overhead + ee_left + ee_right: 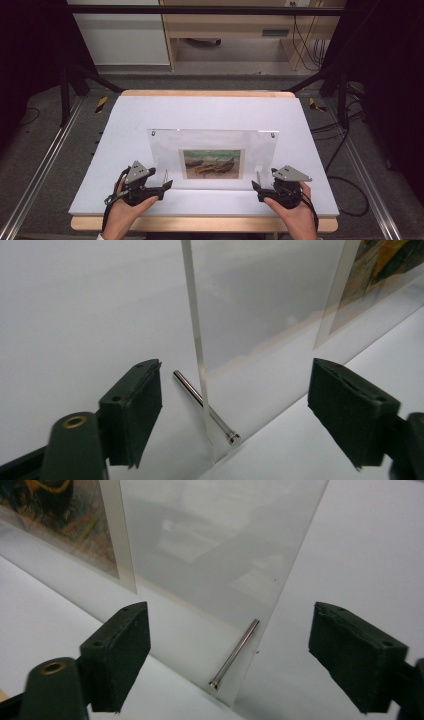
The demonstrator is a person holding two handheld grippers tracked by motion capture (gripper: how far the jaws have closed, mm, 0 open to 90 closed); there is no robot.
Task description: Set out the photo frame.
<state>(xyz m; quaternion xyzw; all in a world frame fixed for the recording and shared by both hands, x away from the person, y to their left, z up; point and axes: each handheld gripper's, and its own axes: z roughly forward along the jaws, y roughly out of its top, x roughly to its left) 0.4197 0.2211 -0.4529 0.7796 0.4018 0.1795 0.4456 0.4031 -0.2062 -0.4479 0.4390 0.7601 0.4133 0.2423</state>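
Observation:
A clear acrylic picture frame (pixel 212 145) stands upright on the white tabletop (pixel 200 110), with a small painting print (pixel 212 164) in its lower middle. My left gripper (pixel 167 184) is at the frame's lower left corner. In the left gripper view it (pixel 235 410) is open, its pads apart from the panel's edge (pixel 197 340) and a steel pin (pixel 205 407) that lies at the base. My right gripper (pixel 256 186) is at the lower right corner. Seen in the right gripper view, it (pixel 230 655) is open around the panel (pixel 210 545) and its own pin (pixel 235 654), touching neither.
The white board lies on a wooden table with its front edge (pixel 200 224) near the person's hands. Metal rails (pixel 45 160) run along both sides. A cabinet (pixel 120 35) and a desk stand beyond the far edge, and cables (pixel 345 150) lie on the floor at right.

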